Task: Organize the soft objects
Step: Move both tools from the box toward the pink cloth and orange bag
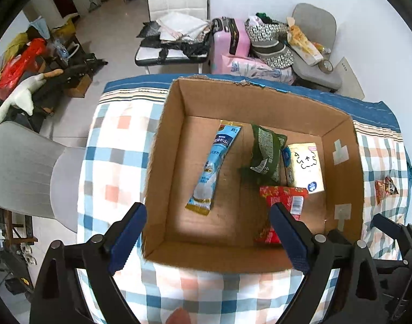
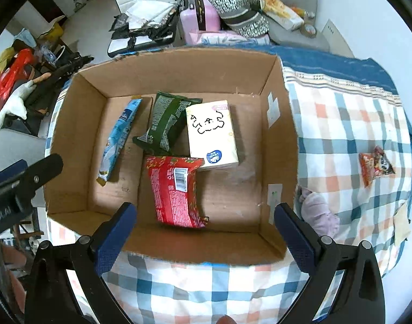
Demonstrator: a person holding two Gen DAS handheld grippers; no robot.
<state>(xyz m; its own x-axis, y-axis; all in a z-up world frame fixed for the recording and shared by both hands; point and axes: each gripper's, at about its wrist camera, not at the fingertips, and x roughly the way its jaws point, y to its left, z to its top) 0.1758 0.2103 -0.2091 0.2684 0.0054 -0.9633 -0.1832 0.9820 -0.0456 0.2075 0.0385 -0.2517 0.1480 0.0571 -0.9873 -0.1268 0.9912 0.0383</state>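
Note:
An open cardboard box sits on a checked cloth. Inside lie a long light-blue packet, a dark green packet, a white tissue pack and a red packet. Outside the box, a small orange-red snack packet and a pale purple soft item lie on the cloth. My left gripper is open and empty above the box's near edge. My right gripper is open and empty over the near wall.
The checked cloth covers the surface. A grey chair stands at the left. Behind are a white chair with papers, a pink suitcase, bags and a second grey chair. A pale flat item lies at far right.

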